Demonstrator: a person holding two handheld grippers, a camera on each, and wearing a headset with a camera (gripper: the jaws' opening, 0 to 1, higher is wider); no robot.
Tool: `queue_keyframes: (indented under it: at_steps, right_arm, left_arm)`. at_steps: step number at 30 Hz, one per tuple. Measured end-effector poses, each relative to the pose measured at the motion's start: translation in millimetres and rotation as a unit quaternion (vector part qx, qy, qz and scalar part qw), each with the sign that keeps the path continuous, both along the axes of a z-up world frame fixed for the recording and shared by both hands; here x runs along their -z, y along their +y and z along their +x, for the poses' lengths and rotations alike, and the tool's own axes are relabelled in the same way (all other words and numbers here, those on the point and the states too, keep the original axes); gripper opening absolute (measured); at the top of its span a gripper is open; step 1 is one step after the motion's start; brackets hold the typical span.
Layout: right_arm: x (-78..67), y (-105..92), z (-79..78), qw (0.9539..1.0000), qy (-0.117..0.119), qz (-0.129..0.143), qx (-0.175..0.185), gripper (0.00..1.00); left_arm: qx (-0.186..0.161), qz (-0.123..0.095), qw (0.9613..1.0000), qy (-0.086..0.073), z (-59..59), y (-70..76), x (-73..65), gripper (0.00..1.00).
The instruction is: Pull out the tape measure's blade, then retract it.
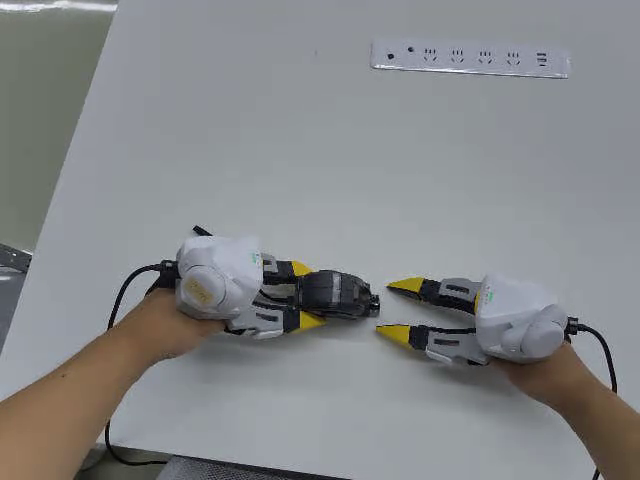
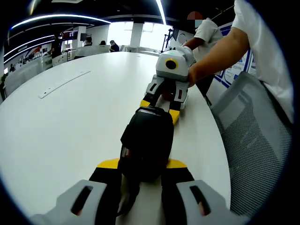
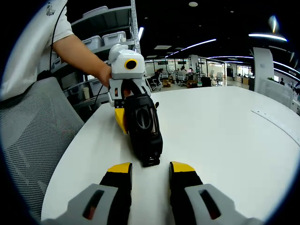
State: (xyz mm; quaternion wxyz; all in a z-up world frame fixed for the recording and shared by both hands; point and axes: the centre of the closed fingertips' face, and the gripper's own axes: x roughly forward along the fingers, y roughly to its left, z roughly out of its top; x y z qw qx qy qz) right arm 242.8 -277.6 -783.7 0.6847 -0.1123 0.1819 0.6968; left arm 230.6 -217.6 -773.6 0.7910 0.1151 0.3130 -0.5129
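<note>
- Since it's the biggest thing going, I'll start with the white table (image 1: pixel 300 120): a big rounded top, and both grippers are resting on it close to the near edge.
- Grey mesh chair (image 3: pixel 33 140) sits right up against the table edge on the person's side. You get it in both gripper views.
- Long white power strip (image 1: pixel 470 58) lies flat on the table at the far side, well apart from the action.
- Left gripper (image 1: pixel 305 294), in the person's left hand (image 1: pixel 165 320), is clamped on the tape measure. Its yellow-tipped jaws squeeze the case from both sides, and the left gripper view has the case wedged right between them.
- Right gripper (image 1: pixel 398 309), in the right hand (image 1: pixel 545 375), points back at the left one. Its jaws are spread apart with nothing between them, yellow tips lying on the table.
- Black tape measure (image 1: pixel 335 293) lies low on the table in the left gripper's grasp. Its free end sticks out past those jaws toward the right gripper. In the right gripper view that end sits just ahead of the gap between the spread tips, near but not touching as far as I can see.
- Black cable (image 1: pixel 125 290) loops off the back of the left gripper and drops over the table edge.
</note>
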Motion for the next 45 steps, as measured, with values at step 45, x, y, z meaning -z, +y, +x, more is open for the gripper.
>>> queue_keyframes:
  at_steps: [45]
  right_arm:
    - [1.7,8.4,-1.1,0.9992,-0.01,0.012,-0.037,0.13]
  left_arm:
    - [0.0,0.004,1.0,0.004,0.3,-0.7,0.8,0.29]
